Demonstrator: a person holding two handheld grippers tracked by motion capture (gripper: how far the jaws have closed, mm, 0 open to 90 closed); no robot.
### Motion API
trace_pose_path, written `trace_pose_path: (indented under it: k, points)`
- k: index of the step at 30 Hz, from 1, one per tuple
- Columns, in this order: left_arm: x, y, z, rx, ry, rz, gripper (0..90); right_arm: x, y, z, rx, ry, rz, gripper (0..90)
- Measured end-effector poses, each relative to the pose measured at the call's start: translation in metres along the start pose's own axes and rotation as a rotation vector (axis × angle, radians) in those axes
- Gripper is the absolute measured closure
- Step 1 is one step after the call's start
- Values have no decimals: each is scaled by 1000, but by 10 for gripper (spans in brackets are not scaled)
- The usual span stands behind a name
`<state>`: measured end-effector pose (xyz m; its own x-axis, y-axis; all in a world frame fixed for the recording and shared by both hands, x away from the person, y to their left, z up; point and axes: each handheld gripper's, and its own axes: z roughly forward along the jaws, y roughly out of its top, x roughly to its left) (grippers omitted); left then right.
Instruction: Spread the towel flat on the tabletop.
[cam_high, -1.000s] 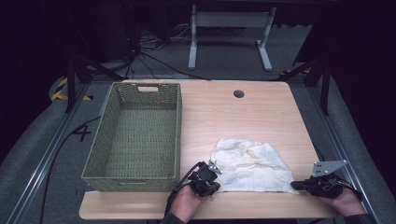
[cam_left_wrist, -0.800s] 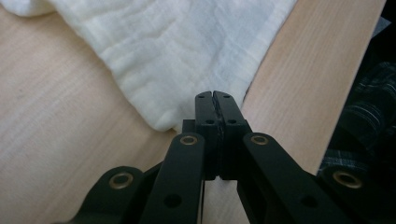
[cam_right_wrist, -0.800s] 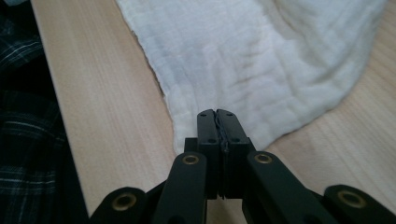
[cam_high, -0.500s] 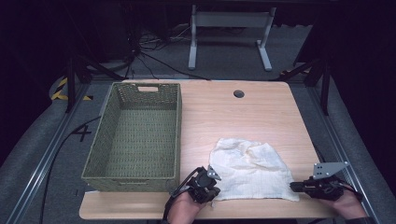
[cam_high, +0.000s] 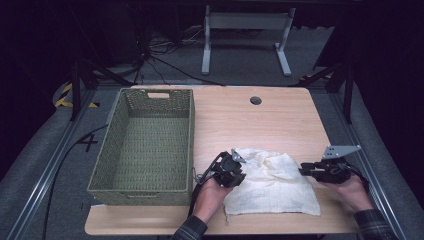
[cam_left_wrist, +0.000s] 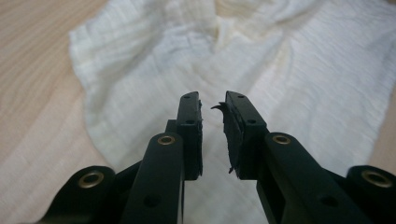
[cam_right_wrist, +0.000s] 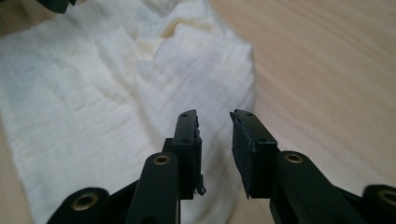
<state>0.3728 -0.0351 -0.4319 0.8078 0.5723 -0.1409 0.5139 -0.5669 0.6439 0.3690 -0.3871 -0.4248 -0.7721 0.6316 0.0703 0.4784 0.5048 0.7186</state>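
With both claws parted and nothing pinched, the left claw (cam_high: 239, 161) and right claw (cam_high: 303, 170) having just been opening, the cloth (cam_high: 272, 182) is released on the tabletop (cam_high: 280, 120); regrasping its edges is judged next.

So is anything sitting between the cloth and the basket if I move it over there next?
Nothing visible on the bare table lies between the white cloth and the green basket. The left gripper sits at the cloth's basket-side edge, and the basket's near wall must be cleared.
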Motion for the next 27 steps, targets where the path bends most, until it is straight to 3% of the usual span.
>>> trace_pose_path:
  k: [6, 9, 13, 16, 18, 22, 27]
  points:
    - [10, 4, 12, 11, 8, -3, 814, -15, 21, 17, -18, -25, 9, 698]
    - [14, 2, 15, 22, 11, 5, 888, -25, 27, 27, -23, -7, 30, 698]
    - [15, 1, 17, 32, 7, 2, 898, -28, 28, 35, -28, 32, 41, 692]
    - [15, -1, 23, 54, 13, 10, 898, -26, 29, 43, -5, 51, 32, 821]
    - [15, -2, 23, 50, 14, 1, 898, -23, 30, 41, -18, 43, 4, 884]
    - [13, -3, 23, 48, 27, 13, 898, -9, 34, 27, -63, 63, -38, 888]
    - [13, -4, 23, 45, 28, 10, 898, 26, 28, 16, -53, 104, -130, 888]
